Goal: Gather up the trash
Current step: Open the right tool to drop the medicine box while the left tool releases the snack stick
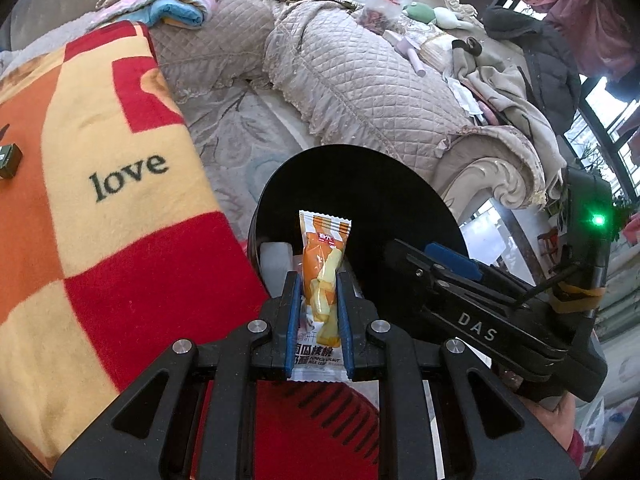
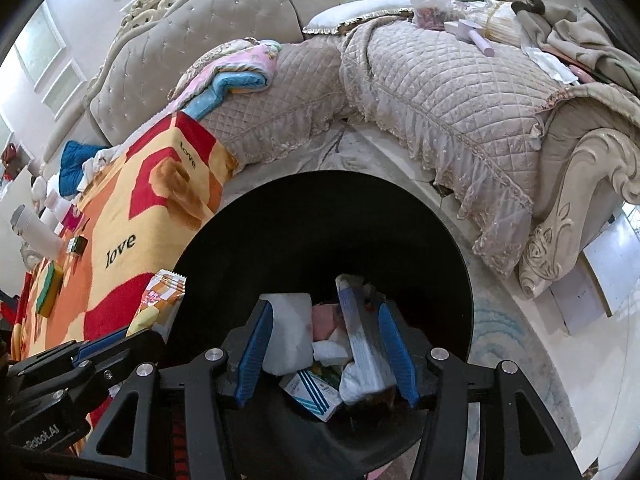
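Note:
My left gripper [image 1: 318, 280] is shut on an orange and white snack wrapper [image 1: 323, 276], held upright at the near rim of a black trash bin [image 1: 360, 188]. The wrapper also shows in the right wrist view [image 2: 160, 300], at the bin's left edge. My right gripper [image 2: 326, 320] is open over the bin [image 2: 320, 216], with nothing held. A long white and blue item [image 2: 366, 344] lies against its right finger, blurred. Inside the bin lie a white block [image 2: 290, 328], a blue-striped box [image 2: 312, 394] and other scraps.
A red, orange and yellow "love" blanket [image 1: 100, 200] covers the surface on the left, with a small dark box [image 1: 9, 160], a sponge [image 2: 49, 288] and white bottles [image 2: 34, 232]. A quilted sofa [image 1: 340, 72] piled with clothes stands behind the bin.

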`<state>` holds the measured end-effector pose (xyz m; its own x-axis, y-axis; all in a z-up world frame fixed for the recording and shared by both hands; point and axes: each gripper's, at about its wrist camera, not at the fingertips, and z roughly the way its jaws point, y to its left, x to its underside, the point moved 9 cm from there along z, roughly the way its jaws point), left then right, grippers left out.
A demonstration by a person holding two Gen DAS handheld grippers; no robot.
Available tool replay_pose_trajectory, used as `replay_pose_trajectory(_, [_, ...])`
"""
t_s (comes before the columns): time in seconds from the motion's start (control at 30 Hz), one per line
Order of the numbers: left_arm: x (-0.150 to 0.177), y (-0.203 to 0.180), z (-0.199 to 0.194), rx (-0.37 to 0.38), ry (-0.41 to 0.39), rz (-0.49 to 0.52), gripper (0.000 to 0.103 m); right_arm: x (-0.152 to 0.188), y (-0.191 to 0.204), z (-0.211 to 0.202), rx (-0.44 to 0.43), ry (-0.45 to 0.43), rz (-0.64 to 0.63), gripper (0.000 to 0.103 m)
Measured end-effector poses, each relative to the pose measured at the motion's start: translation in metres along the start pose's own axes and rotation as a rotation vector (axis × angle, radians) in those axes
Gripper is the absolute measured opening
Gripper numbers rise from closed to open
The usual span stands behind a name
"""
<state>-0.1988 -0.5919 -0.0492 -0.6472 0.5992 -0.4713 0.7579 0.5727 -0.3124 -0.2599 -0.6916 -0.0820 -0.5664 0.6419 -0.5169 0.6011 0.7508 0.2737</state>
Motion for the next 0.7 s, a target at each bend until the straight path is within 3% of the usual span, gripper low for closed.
replay_pose_trajectory(0.27, [-0.0017, -0.0002, -0.001, 0.007, -0.01, -0.003, 0.016, 0.0046, -0.0006, -0.0012, 0.003, 0.011, -0.001, 0.054])
replay_pose_trajectory(0.5, [-0.0016, 0.0003, -0.0022, 0.009, -0.018, 0.002, 0.032, 0.0039, -0.0017, -0.0065, 0.003, 0.004, 0.004, 0.06])
replay_pose_trajectory(0.7, [0.0001, 0.0046, -0.0045, -0.012, -0.025, 0.004, 0.034, 0.0062, -0.0002, -0.0082, 0.007, 0.01, -0.006, 0.061])
